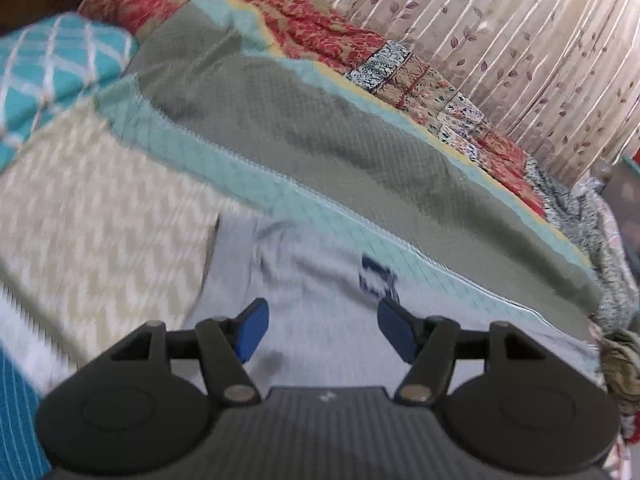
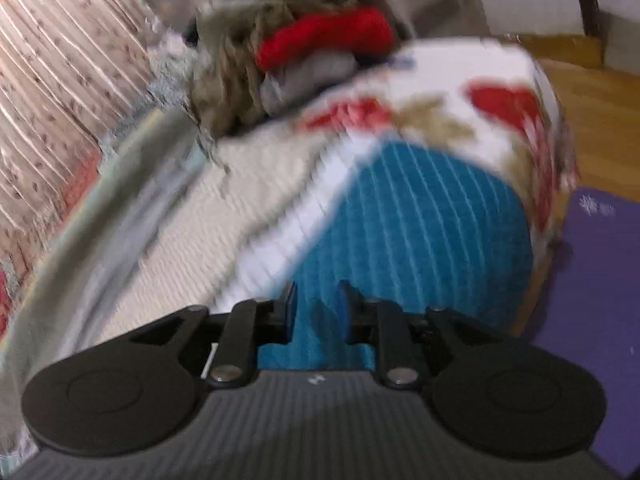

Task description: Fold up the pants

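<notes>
Left wrist view: the left gripper [image 1: 322, 330] is shown open above the light grey pants [image 1: 316, 280] on the bed [image 1: 100, 208].

Both blue fingers [image 1: 253, 330] are seen spread wide apart, with nothing held between them; the pants, marked with a dark blue logo [image 1: 378, 276], are laid on the bed directly beneath and ahead of them, beside a grey-green quilt [image 1: 320, 136] edged in pale teal. A leaf-patterned curtain [image 1: 520, 40] is visible behind the bed. In the right wrist view, which is blurred, the right gripper [image 2: 318, 312] is shown with its fingers partly apart over teal ribbed bedding [image 2: 420, 220], nothing being gripped. The pants [image 2: 128, 216] are seen at the left as a pale grey band. A pile of clothes [image 2: 288, 60] is visible at the far end of the bed.
</notes>
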A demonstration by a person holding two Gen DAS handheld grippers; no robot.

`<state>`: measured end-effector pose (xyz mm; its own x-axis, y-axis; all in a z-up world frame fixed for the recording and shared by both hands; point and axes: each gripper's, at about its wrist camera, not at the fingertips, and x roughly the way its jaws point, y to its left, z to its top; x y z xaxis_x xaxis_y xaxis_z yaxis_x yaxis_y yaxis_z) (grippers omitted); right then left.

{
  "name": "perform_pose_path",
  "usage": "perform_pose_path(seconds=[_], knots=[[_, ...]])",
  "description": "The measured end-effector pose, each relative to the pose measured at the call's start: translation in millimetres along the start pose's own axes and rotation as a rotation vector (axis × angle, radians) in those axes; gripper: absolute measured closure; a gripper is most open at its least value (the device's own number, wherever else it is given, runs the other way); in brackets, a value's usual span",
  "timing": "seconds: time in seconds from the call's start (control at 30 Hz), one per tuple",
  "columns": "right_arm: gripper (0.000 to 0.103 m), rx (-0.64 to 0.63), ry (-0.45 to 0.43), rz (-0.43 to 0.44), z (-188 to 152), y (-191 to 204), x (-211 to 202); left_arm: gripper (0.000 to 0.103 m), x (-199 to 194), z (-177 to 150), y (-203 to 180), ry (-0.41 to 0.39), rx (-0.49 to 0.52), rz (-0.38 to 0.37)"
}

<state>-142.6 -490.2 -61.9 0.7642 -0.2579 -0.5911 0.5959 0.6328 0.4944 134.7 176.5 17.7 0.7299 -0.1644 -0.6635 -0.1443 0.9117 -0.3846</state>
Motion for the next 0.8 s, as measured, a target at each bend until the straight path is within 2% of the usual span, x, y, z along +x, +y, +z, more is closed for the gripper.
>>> perform_pose_path(seconds=[0.1, 0.13, 0.2, 0.23, 0.37, 0.47, 0.53, 0.6, 0.73, 0.8], knots=[[0.076, -0.062, 0.037, 0.209, 38, 58, 30, 0.041, 41, 29, -5, 0.029, -0.039, 0.008], [0.076, -0.082, 0.045, 0.249, 52, 73, 45, 0.041, 58, 37, -7, 0.048, -0.06, 0.007], [0.062, -0.096, 0.078, 0.3, 82, 111, 89, 0.041, 93, 47, -6, 0.097, -0.104, 0.034], [0.061, -0.084, 0.103, 0.31, 96, 121, 115, 0.041, 107, 50, -4, 0.121, -0.128, 0.045], [0.061, -0.046, 0.193, 0.214, 127, 160, 213, 0.041, 157, 50, 4, 0.218, -0.279, 0.052], [0.06, 0.101, 0.298, 0.127, 132, 162, 266, 0.041, 177, 44, 12, 0.278, -0.373, 0.035], [0.06, 0.178, 0.326, 0.087, 130, 158, 282, 0.041, 186, 43, 11, 0.313, -0.382, 0.047], [0.059, 0.181, 0.324, 0.044, 127, 163, 288, 0.039, 192, 44, 11, 0.34, -0.367, 0.057], [0.055, 0.194, 0.364, 0.005, 125, 164, 313, 0.028, 203, 49, 11, 0.384, -0.396, 0.057], [0.055, 0.202, 0.375, -0.013, 124, 165, 313, 0.027, 210, 51, 9, 0.404, -0.386, 0.069]])
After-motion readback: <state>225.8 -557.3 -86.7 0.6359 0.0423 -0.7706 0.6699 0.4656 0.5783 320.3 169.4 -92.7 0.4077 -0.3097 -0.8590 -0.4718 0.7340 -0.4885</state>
